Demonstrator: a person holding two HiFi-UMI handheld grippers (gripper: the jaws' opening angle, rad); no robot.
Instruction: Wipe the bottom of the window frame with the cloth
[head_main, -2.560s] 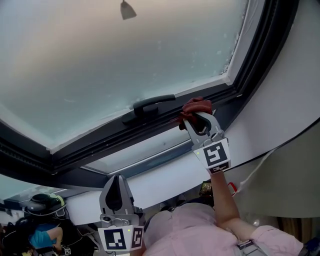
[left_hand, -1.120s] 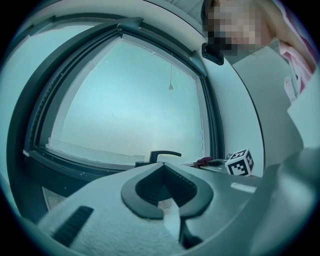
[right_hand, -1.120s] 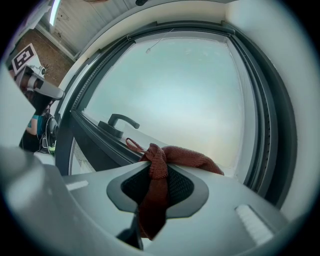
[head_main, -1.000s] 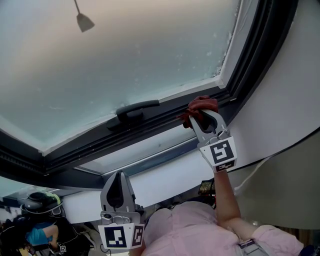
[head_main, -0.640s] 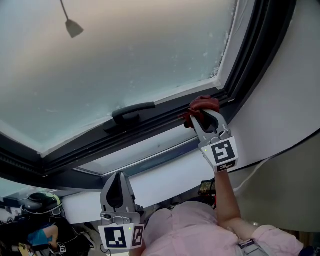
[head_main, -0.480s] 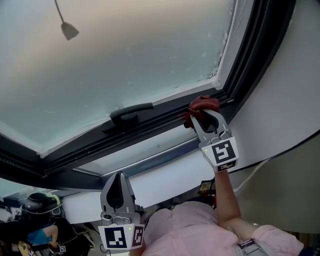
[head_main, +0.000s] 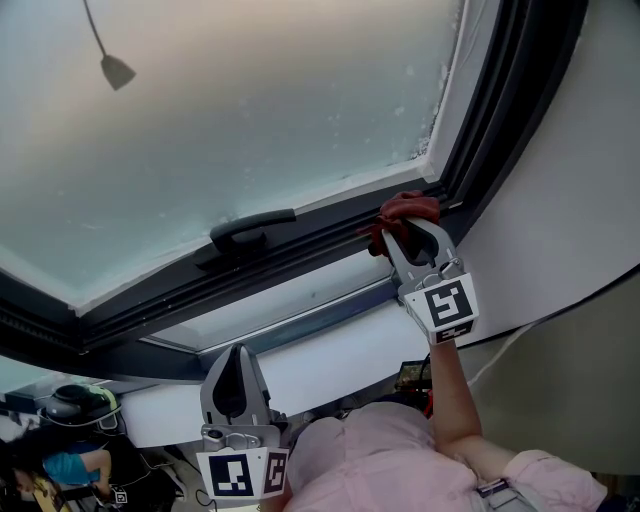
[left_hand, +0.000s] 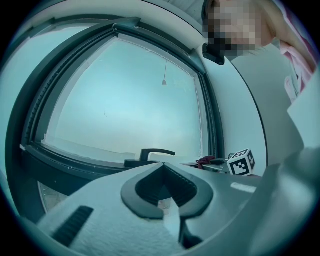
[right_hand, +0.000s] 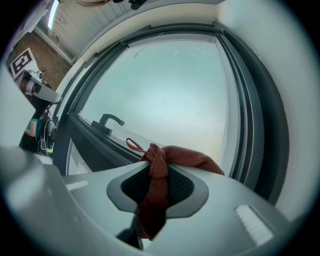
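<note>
The right gripper (head_main: 404, 226) is stretched up to the dark grey window frame (head_main: 300, 252) and its two jaws are closed on a dark red terry cloth (head_main: 404, 208). In the right gripper view the cloth (right_hand: 172, 155) runs down between the black pads, and a bunched part of it comes out beyond the jaw tips and spreads over the upper jaw. This bunched part is pressed on the bottom rail of the frame, close to the lower right corner, where the bottom rail meets the right side of the frame. A small loop of the cloth sticks out toward the black lever handle (head_main: 246, 229), which sits on the same bottom rail, well apart from the cloth toward the middle. Above the rail is the pale frosted glass pane (head_main: 250, 120). The left gripper (head_main: 235, 358) is held low, under the white ledge (head_main: 330, 352) below the frame, well apart from the cloth. In the left gripper view its jaws are together at the tips and I see nothing between them. The person's bare forearm (head_main: 447, 390) goes from the pink shirt (head_main: 400, 470) up to the right gripper.
</note>
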